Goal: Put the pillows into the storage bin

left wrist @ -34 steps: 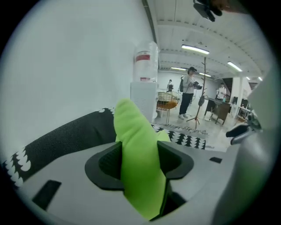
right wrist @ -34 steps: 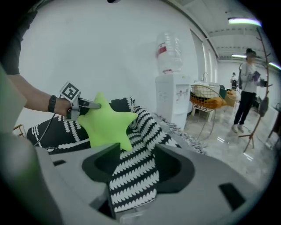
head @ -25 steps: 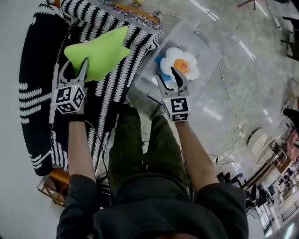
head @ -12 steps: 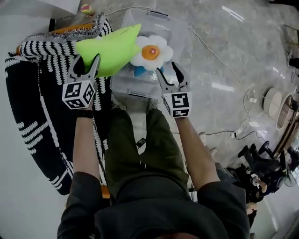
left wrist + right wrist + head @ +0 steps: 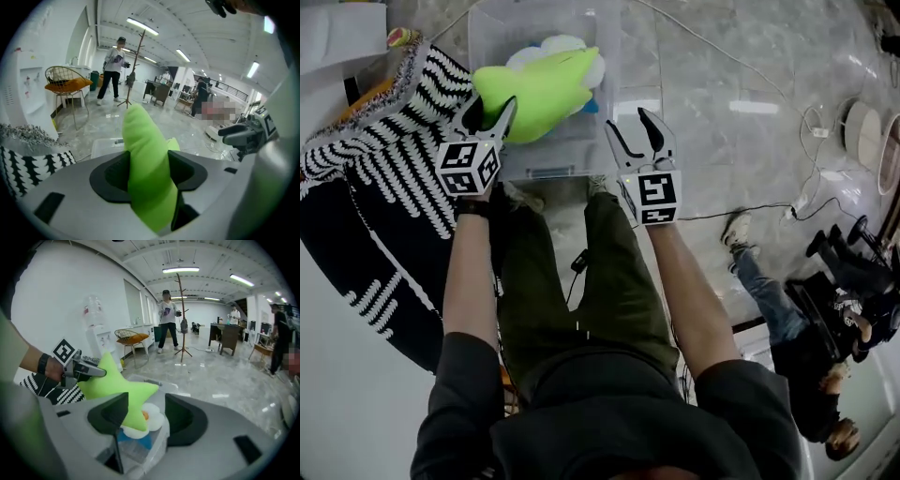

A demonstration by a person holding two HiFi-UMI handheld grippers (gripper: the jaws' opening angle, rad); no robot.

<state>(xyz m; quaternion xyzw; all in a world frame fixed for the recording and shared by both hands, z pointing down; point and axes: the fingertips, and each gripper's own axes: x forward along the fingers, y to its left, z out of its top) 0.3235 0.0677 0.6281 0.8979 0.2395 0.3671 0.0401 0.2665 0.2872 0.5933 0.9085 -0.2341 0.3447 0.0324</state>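
A lime-green star pillow (image 5: 546, 89) hangs over the clear storage bin (image 5: 553, 161), with my left gripper (image 5: 490, 108) shut on one of its points. In the left gripper view that point (image 5: 147, 159) fills the gap between the jaws. A white flower pillow with an orange centre (image 5: 151, 416) lies in the bin, partly covered by the star (image 5: 115, 390); only its white edge (image 5: 558, 44) shows in the head view. My right gripper (image 5: 630, 127) stands open with nothing between its jaws, just right of the bin's near corner.
A black-and-white patterned throw (image 5: 384, 178) covers the sofa at the left. Cables (image 5: 741, 211) trail over the marble floor at the right, where a person (image 5: 825, 328) is low down. Beyond the bin stand a coat rack (image 5: 180, 315) and a wire chair (image 5: 131, 338).
Both grippers have swung from the sofa side toward the bin. The green star pillow, earlier over the throw, now hangs over the bin above the flower pillow.
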